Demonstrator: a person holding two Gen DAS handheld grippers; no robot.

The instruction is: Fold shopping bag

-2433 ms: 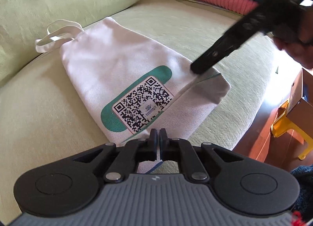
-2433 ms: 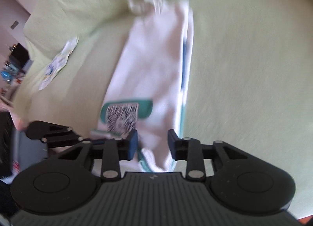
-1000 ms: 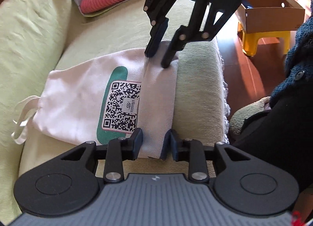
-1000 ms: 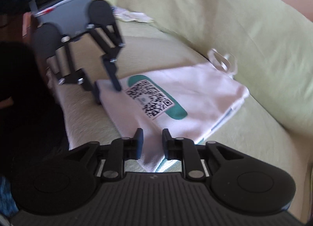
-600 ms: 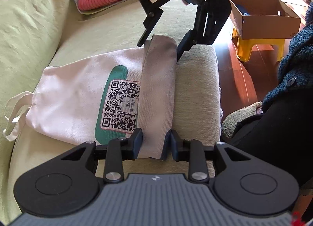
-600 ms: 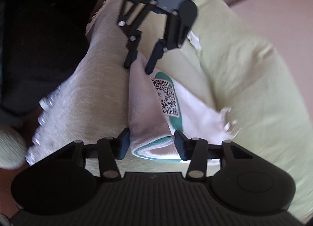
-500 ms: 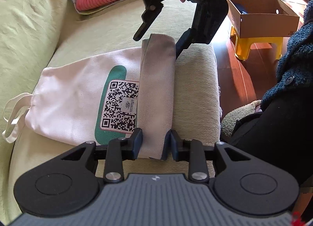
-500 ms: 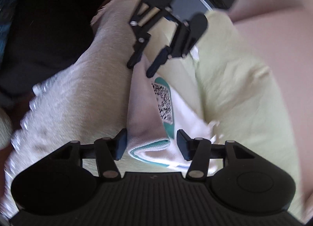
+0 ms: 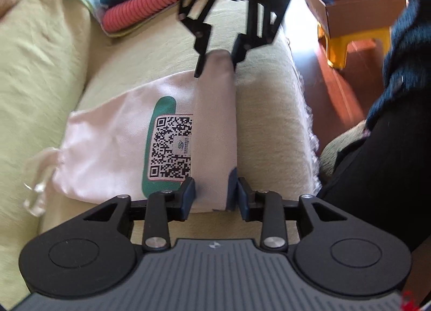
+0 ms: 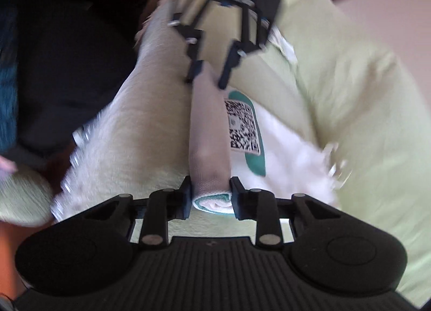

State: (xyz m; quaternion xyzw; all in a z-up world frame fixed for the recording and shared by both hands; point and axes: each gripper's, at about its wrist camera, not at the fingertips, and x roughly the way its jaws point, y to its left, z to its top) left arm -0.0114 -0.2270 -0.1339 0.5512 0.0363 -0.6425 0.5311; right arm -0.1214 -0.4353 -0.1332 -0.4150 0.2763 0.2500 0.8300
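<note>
A white cloth shopping bag [image 9: 113,146] with a QR code on a teal patch lies on a pale green sofa seat [image 9: 266,111]. Its bottom edge is turned over into a rolled fold [image 9: 215,127], which also shows in the right wrist view [image 10: 208,138]. My left gripper [image 9: 214,192] has its jaws around one end of the fold. My right gripper [image 10: 210,193] has its jaws around the other end, and it shows facing me in the left wrist view [image 9: 218,60]. The left gripper shows at the far end in the right wrist view [image 10: 207,73]. The bag handles [image 9: 40,181] lie at the left.
Folded pink and dark teal towels [image 9: 142,3] sit at the back of the seat. A cardboard box [image 9: 350,3] rests on a yellow stool [image 9: 347,47] on the wooden floor at right. The person's dark clothing [image 9: 390,149] is close on the right.
Both grippers took the bag's bottom edge and turned it over toward the QR code. The right gripper's jaws have narrowed around its end of the fold. The fold now covers the code's edge.
</note>
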